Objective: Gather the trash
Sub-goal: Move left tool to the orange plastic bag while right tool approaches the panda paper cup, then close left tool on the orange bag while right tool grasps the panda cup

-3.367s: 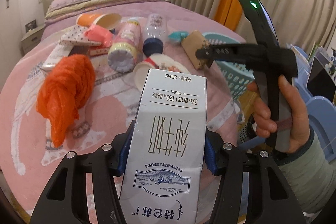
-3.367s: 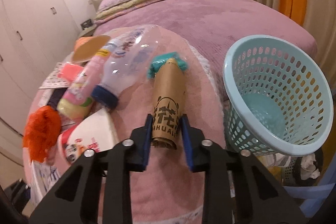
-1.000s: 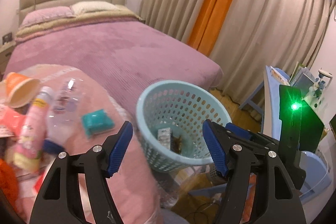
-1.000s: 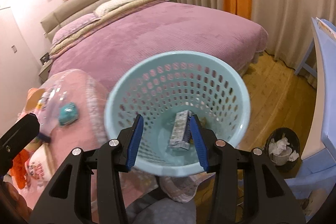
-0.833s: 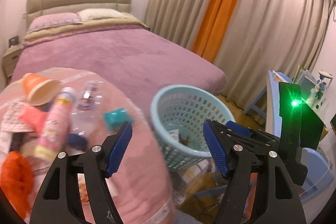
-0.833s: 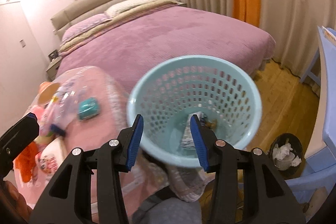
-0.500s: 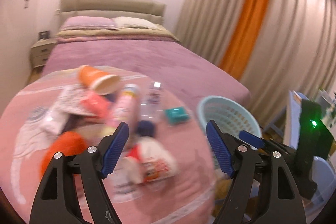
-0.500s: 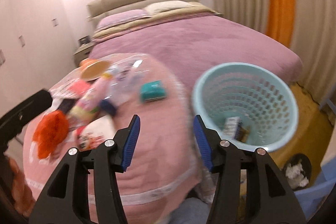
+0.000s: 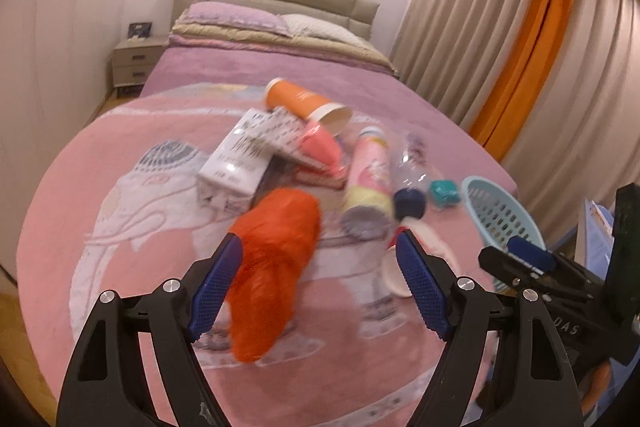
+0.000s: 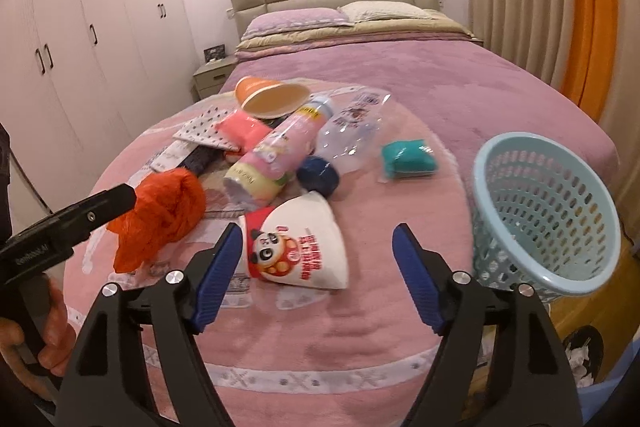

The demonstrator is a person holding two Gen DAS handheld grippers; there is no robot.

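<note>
Both grippers have swung from the basket (image 10: 544, 211) back over the pink blanket (image 10: 360, 327). We see the left gripper (image 9: 320, 283) spread wide and empty above the orange bag (image 9: 276, 259); the right gripper (image 10: 316, 267), equally wide, holds nothing above the panda cup (image 10: 296, 243). Remaining trash lies mid-blanket, the basket at its right edge.

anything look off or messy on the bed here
Yes: trash is heaped on the pink blanket: a tipped orange cup, a crushed clear bottle, a flattened panda cup and a crumpled orange bag. The basket leans tilted at the bed's edge.
</note>
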